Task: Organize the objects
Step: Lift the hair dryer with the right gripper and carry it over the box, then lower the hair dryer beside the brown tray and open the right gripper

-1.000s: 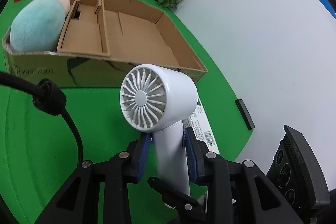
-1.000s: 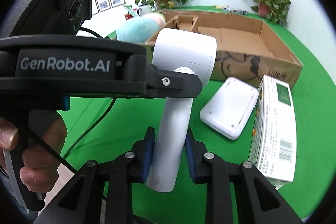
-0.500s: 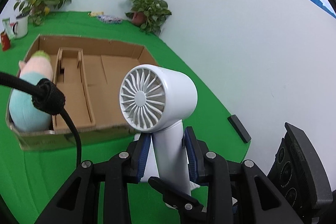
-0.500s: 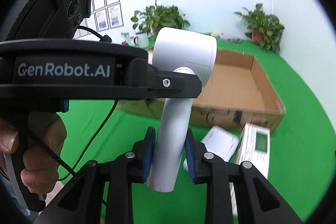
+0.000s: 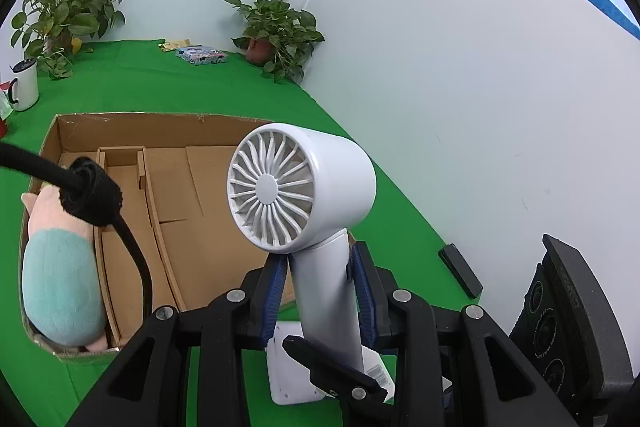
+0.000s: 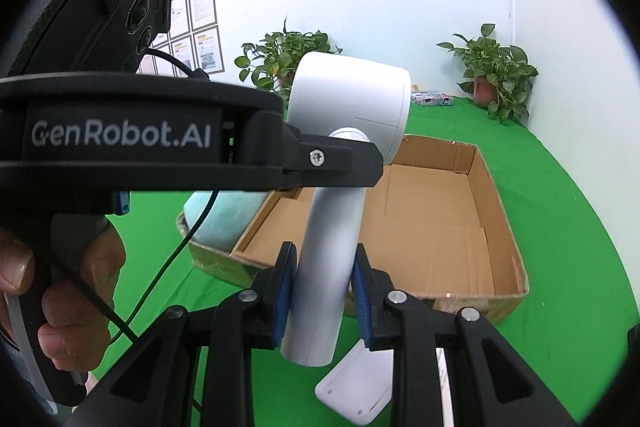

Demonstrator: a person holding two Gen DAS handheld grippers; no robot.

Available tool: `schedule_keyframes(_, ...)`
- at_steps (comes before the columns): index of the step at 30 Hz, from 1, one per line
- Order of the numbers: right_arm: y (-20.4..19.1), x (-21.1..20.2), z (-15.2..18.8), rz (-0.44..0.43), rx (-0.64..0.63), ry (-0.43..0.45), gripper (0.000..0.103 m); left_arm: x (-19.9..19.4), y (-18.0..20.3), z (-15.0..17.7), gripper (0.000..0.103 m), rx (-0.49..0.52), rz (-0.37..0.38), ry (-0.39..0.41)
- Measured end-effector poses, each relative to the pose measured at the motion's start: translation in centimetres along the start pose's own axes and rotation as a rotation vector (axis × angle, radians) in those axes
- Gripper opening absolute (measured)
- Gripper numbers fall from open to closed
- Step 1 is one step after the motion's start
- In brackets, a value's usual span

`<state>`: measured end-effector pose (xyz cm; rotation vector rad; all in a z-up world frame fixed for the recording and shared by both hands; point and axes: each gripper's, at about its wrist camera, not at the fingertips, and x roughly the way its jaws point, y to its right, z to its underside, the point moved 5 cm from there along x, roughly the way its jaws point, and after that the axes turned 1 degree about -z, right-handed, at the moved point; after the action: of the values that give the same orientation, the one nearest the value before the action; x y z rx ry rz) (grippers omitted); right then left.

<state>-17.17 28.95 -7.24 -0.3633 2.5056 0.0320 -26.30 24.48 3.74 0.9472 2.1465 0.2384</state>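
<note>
A white hair dryer (image 5: 304,187) is held upright in the air by both grippers. My left gripper (image 5: 320,291) is shut on its handle, and my right gripper (image 6: 324,291) is shut on the same handle (image 6: 328,267) lower down. The open cardboard box (image 5: 208,195) lies below and beyond, also in the right wrist view (image 6: 440,227). A teal and pink plush toy (image 5: 60,267) lies in the box's left compartment. The dryer's black cord (image 5: 92,195) hangs at the left.
A white flat device (image 6: 356,387) and a white carton lie on the green cloth (image 5: 160,83) below the grippers. A black bar (image 5: 460,271) lies near the wall. Potted plants (image 5: 280,31), a white mug (image 5: 24,87) and small packets (image 5: 200,55) stand at the back.
Both grippers have lifted the hair dryer higher and over toward the box; the box now appears lower and farther below. Both grips are unchanged.
</note>
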Motion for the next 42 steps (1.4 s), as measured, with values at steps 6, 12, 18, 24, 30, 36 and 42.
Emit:
schedule_keyframes(6,0.3,0.9,-1.6,-0.004,0.003,-0.02,0.026,1.1,-1.4,-2.7,0.03,-0.014,0.002,-0.012)
schedule_keyframes(12,1.4,2.9,-3.3,-0.009,0.022,-0.041,0.026,3.4,-3.1,-6.1,0.03,-0.023,0.002,-0.036)
schedule_keyframes(18,2.7,5.1,-4.8,-0.011,0.025,-0.059,0.026,5.7,-5.1,-8.3,0.03,-0.036,0.001,-0.059)
schedule_keyframes(24,3.7,8.1,-4.6,-0.055,0.054,-0.143,0.026,9.9,-8.0,-8.6,0.03,-0.083,-0.024,-0.134)
schedule_keyframes(30,4.5,11.2,-2.4,-0.095,0.108,-0.231,0.026,14.0,-11.2,-5.8,0.03,-0.139,-0.05,-0.225)
schedule_keyframes(36,5.0,13.7,0.6,-0.144,0.188,-0.312,0.026,17.5,-14.1,-2.9,0.03,-0.192,-0.086,-0.32)
schedule_keyframes(42,4.9,14.9,2.7,-0.176,0.229,-0.379,0.026,19.6,-15.7,-1.3,0.031,-0.235,-0.105,-0.38)
